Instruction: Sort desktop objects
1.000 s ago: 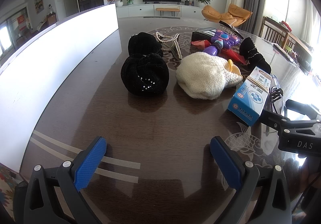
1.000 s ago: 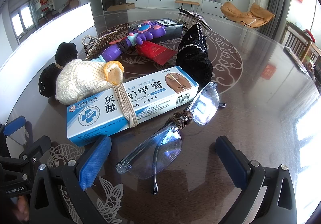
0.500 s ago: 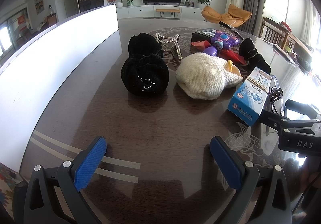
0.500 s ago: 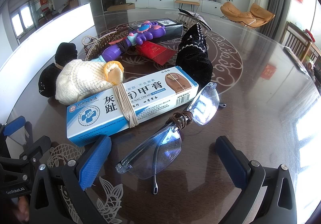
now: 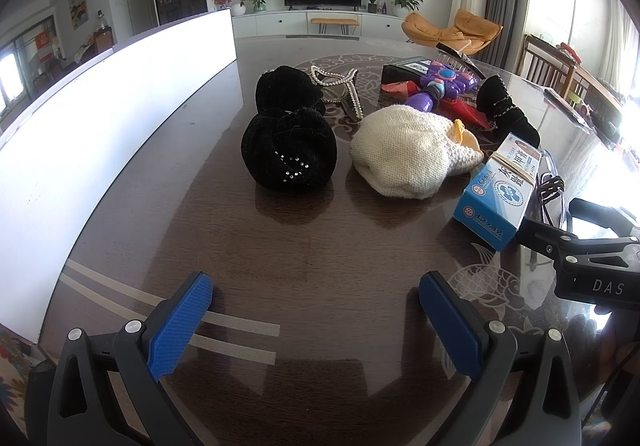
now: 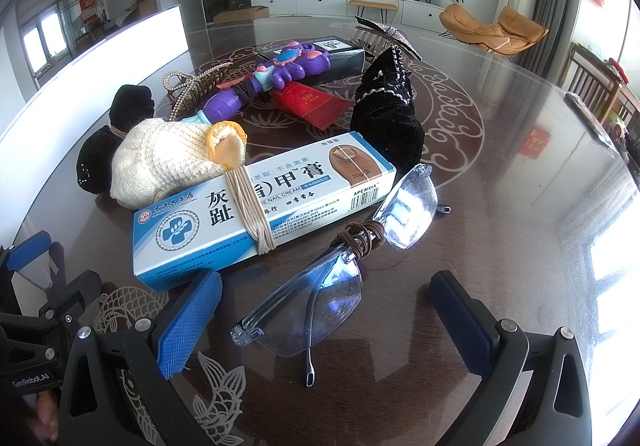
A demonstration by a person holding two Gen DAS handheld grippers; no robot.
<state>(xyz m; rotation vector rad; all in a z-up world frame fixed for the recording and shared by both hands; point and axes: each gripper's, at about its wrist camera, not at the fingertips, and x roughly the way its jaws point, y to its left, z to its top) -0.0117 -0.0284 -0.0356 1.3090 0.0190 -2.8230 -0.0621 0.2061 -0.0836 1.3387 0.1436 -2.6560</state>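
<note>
On the dark glossy table lie a black velvet bundle (image 5: 288, 154), a cream knitted hat (image 5: 404, 154) and a blue-white cream box (image 6: 260, 206) wrapped with elastic bands. Clear glasses (image 6: 340, 266) with a brown hair tie on the bridge lie just in front of my right gripper (image 6: 324, 310), which is open and empty. My left gripper (image 5: 316, 310) is open and empty over bare table, well short of the black bundle. The box also shows in the left wrist view (image 5: 500, 194).
Farther back lie a purple toy (image 6: 280, 74), a red packet (image 6: 308, 102), a black box (image 6: 340, 54), a black beaded cloth (image 6: 388, 114), a pearl hair clip (image 5: 340, 90) and a comb clip (image 6: 384, 34). A white panel (image 5: 100, 118) runs along the left.
</note>
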